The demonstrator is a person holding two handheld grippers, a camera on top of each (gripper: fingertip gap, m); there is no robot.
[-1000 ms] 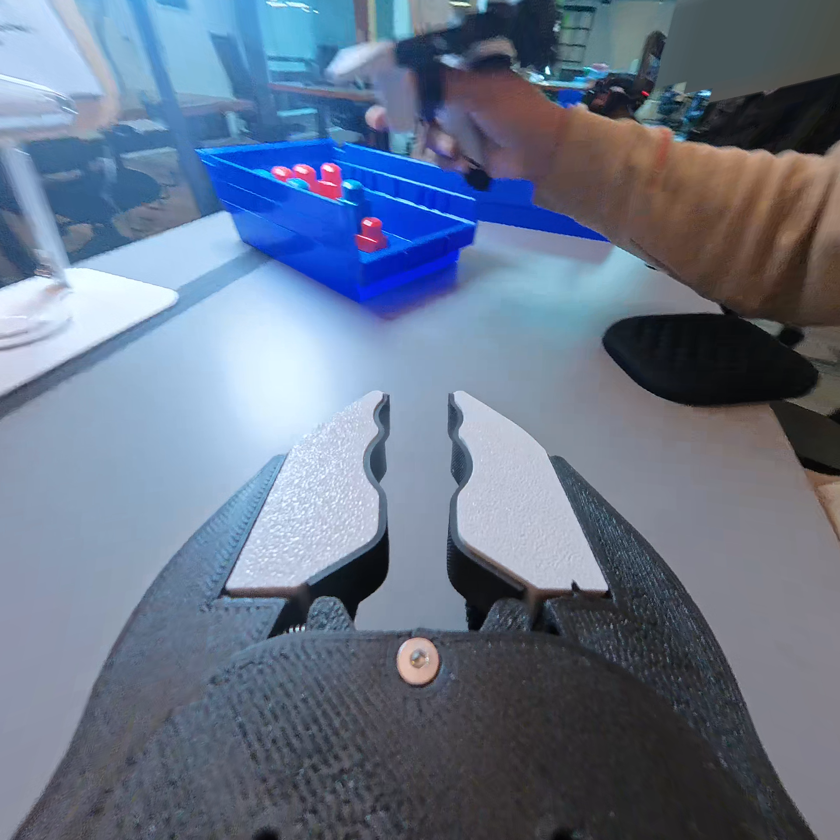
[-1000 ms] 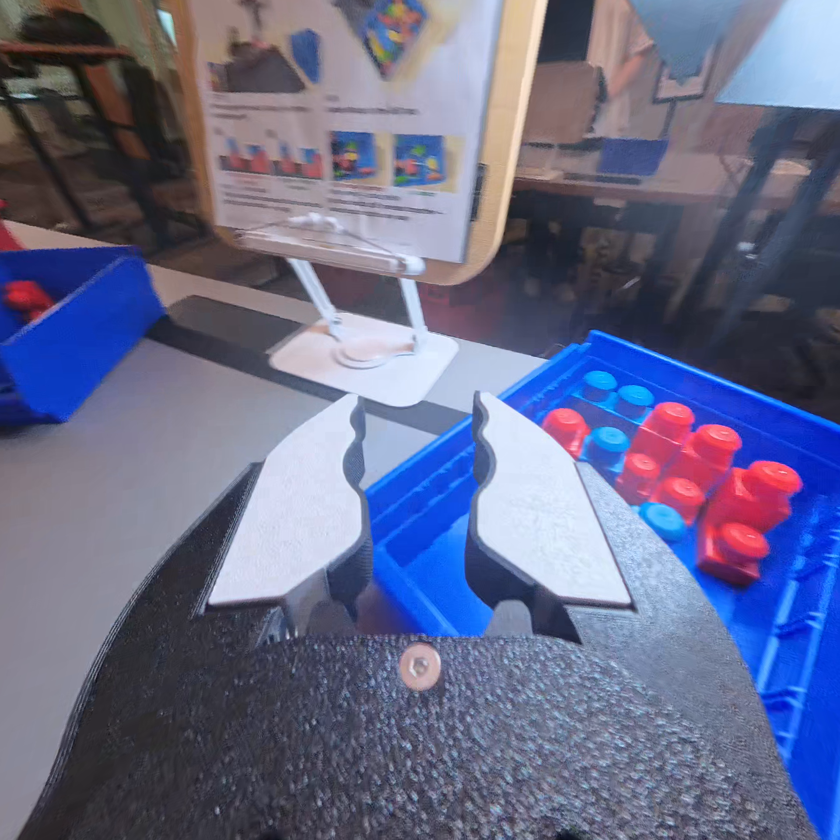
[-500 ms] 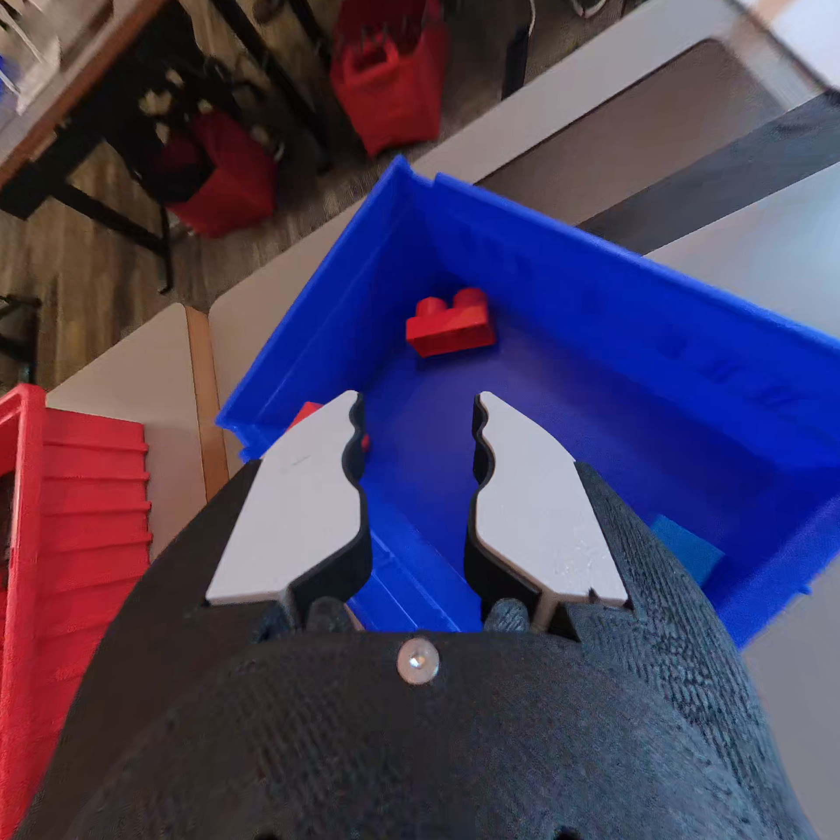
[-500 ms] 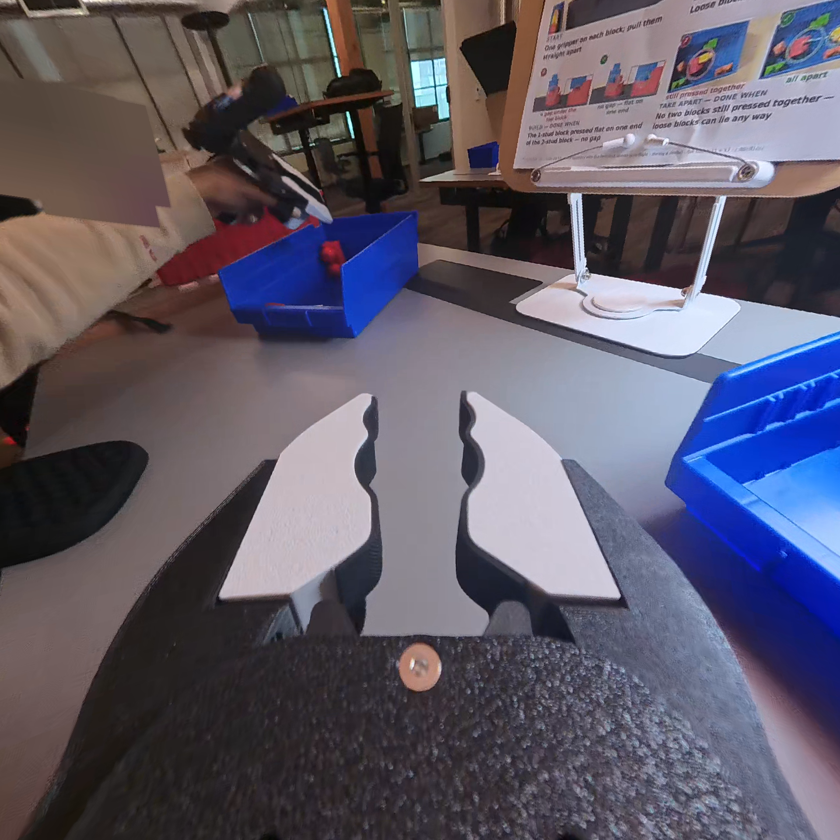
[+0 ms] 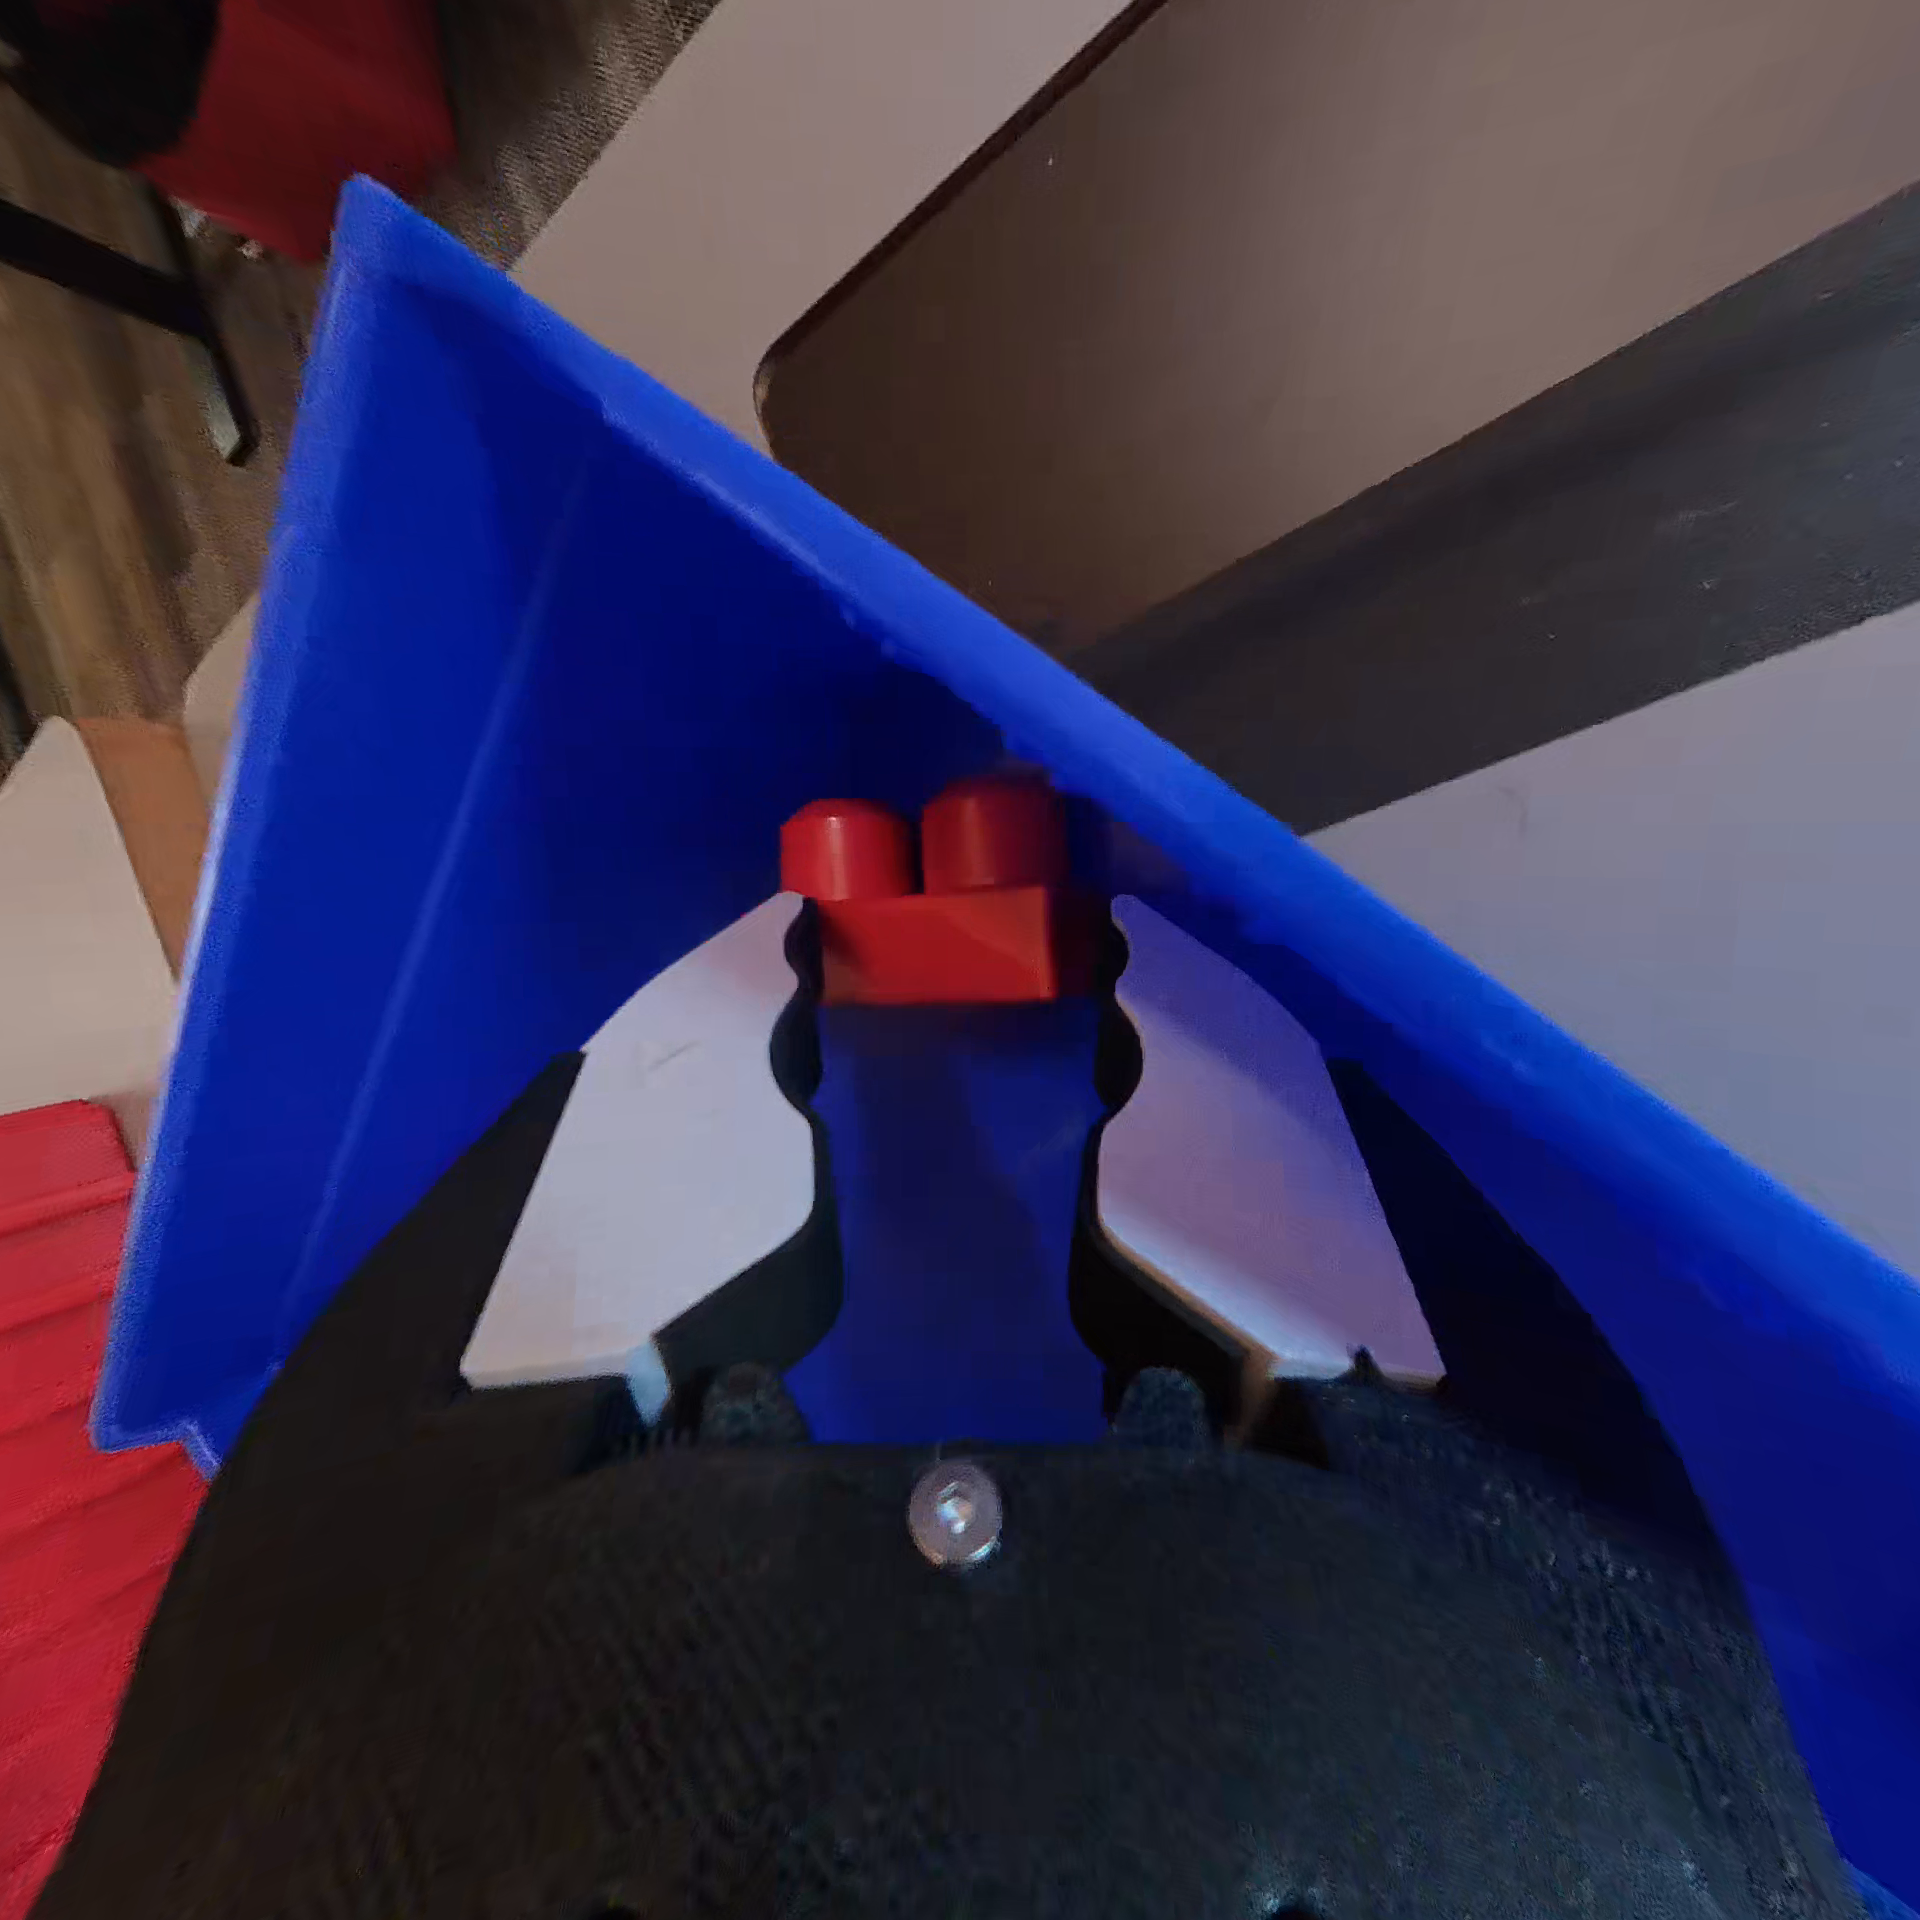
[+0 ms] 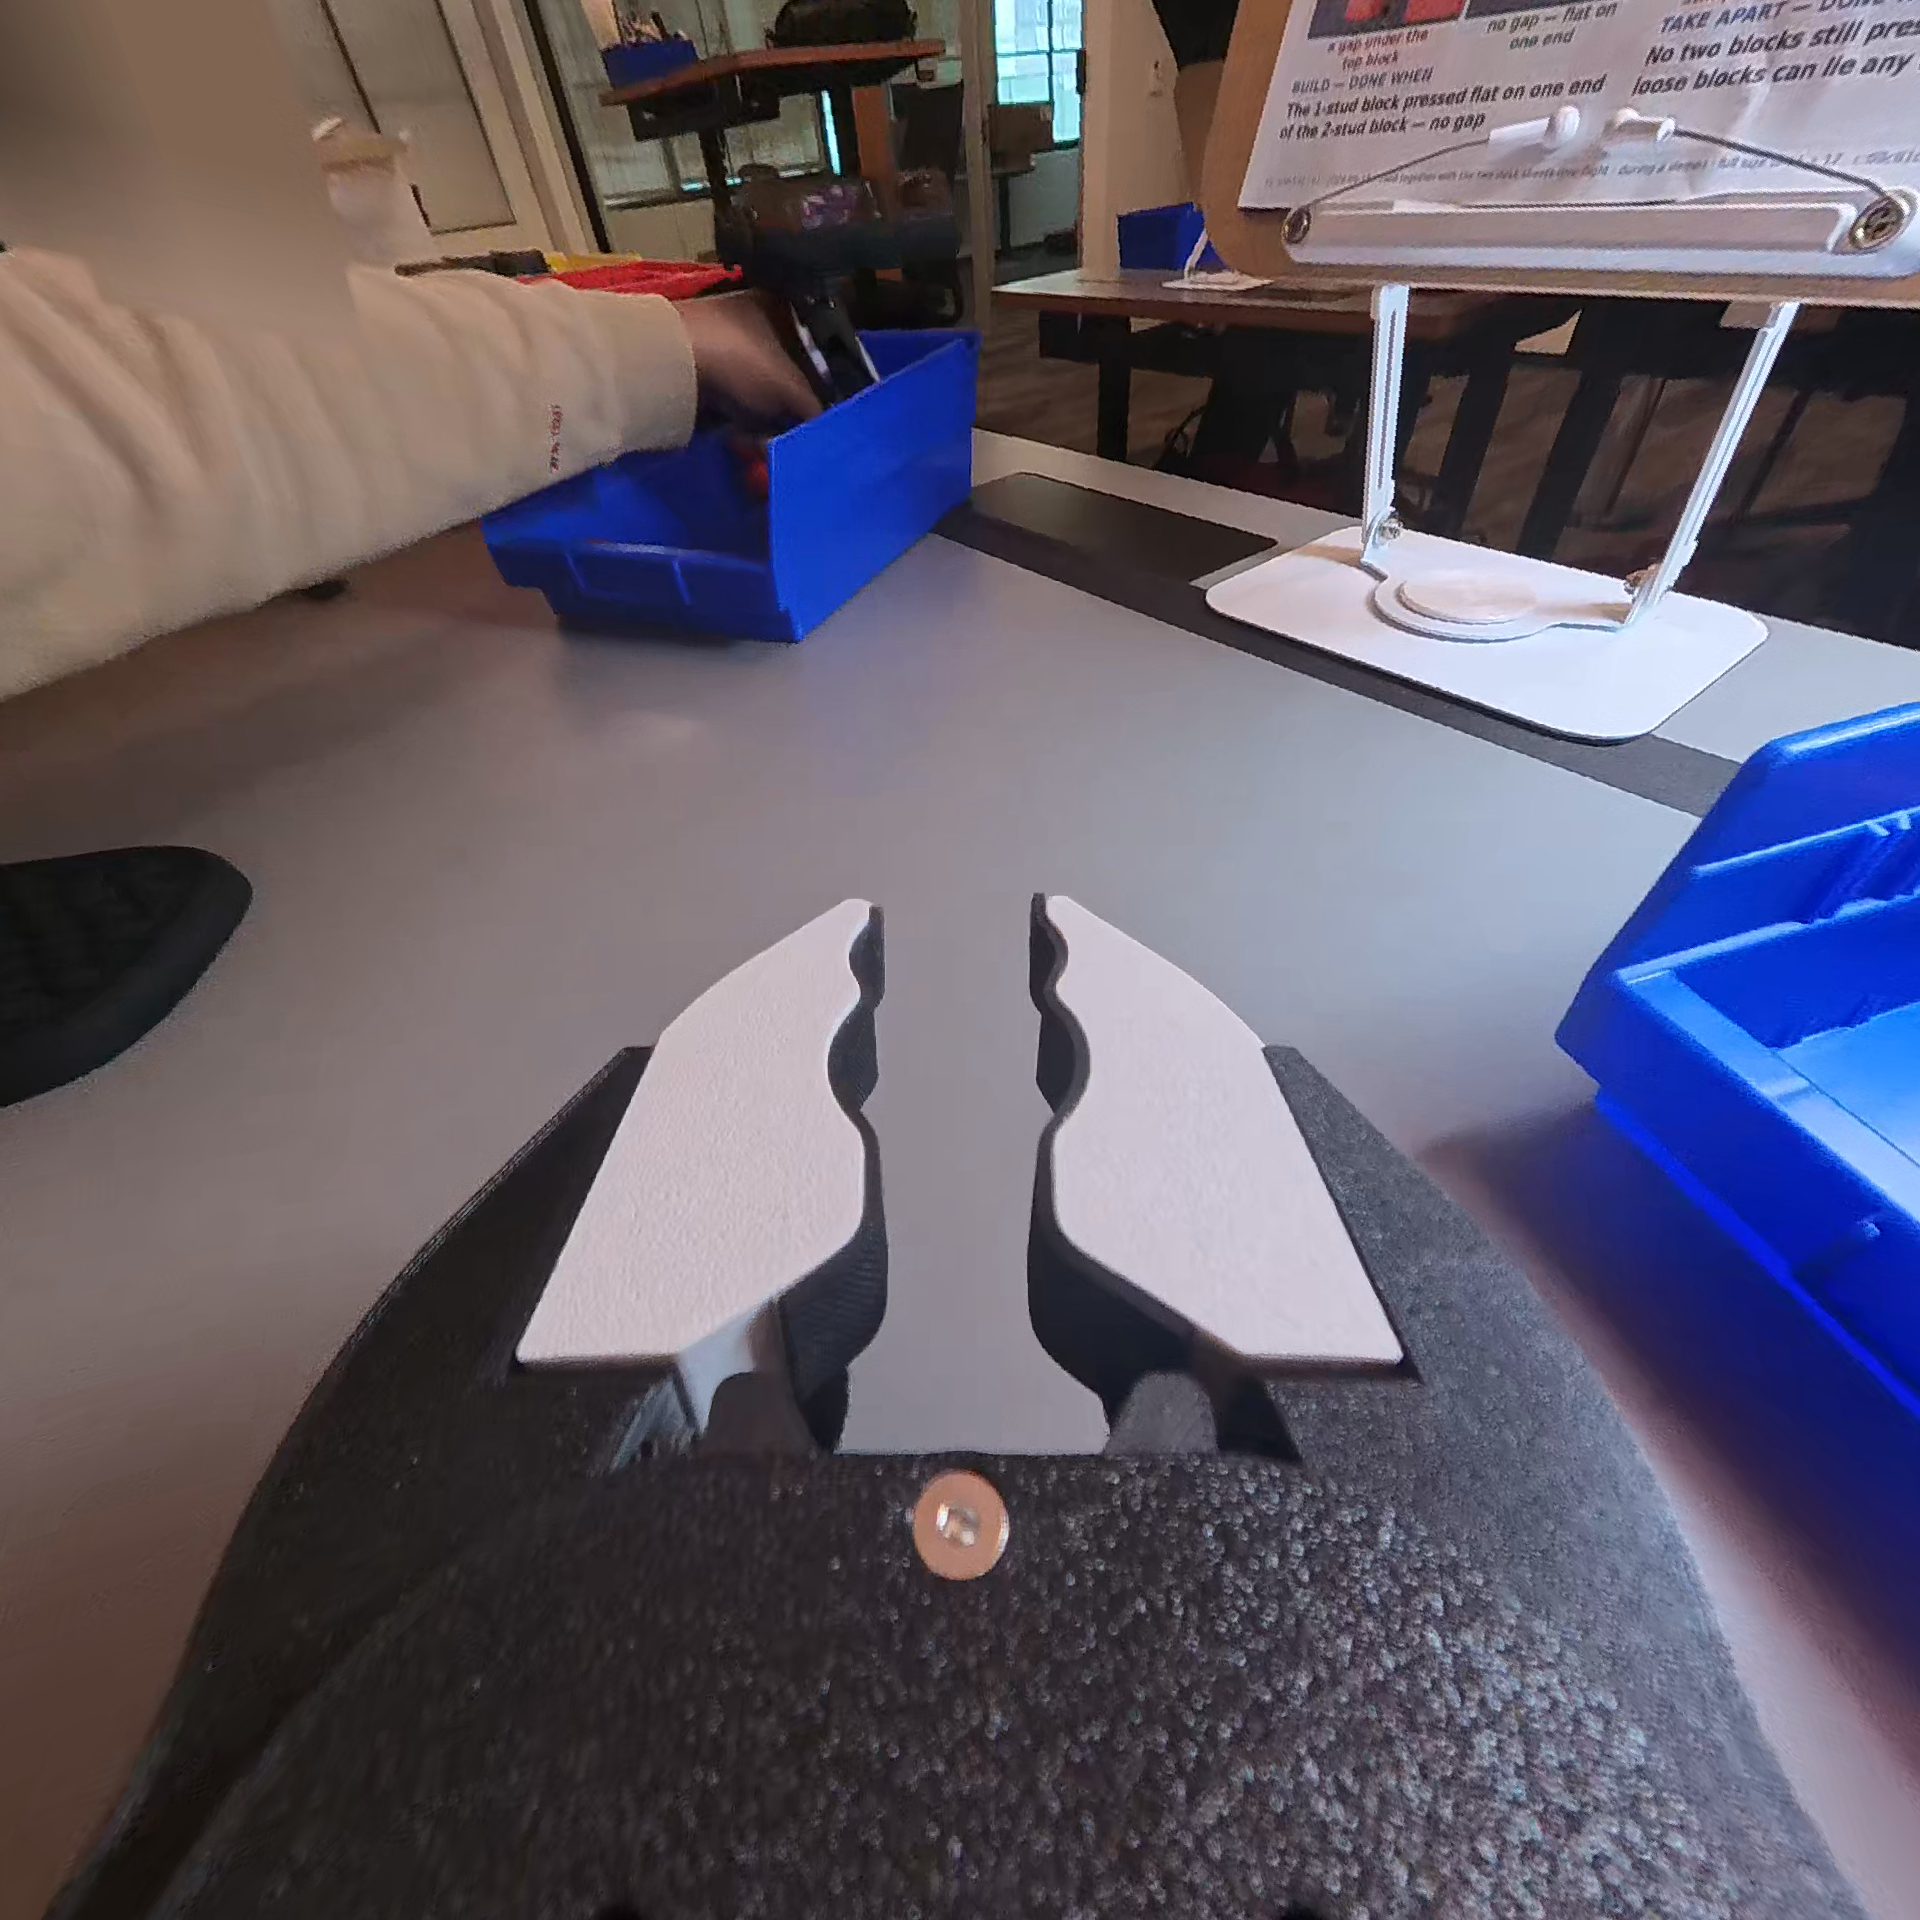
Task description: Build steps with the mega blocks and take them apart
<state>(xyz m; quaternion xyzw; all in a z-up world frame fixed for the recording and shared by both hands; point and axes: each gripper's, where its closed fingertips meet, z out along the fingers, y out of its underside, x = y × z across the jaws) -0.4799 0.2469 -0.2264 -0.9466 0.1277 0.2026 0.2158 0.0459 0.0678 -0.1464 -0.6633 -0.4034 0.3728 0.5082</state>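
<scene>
- Now my left tongs are reaching into the blue bin, fingers spread on both sides of the red block, and I am not sure they are squeezing it
- If I am lifting too soon, it may be slipping out, or bumping the bin wall right behind it
- My right tongs are resting partly open over the gray table, holding nothing

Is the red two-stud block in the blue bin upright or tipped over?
Tipped on its side: the red two-stud block points both studs sideways toward the blue bin wall, between the left hand-held gripper fingertips.
</scene>
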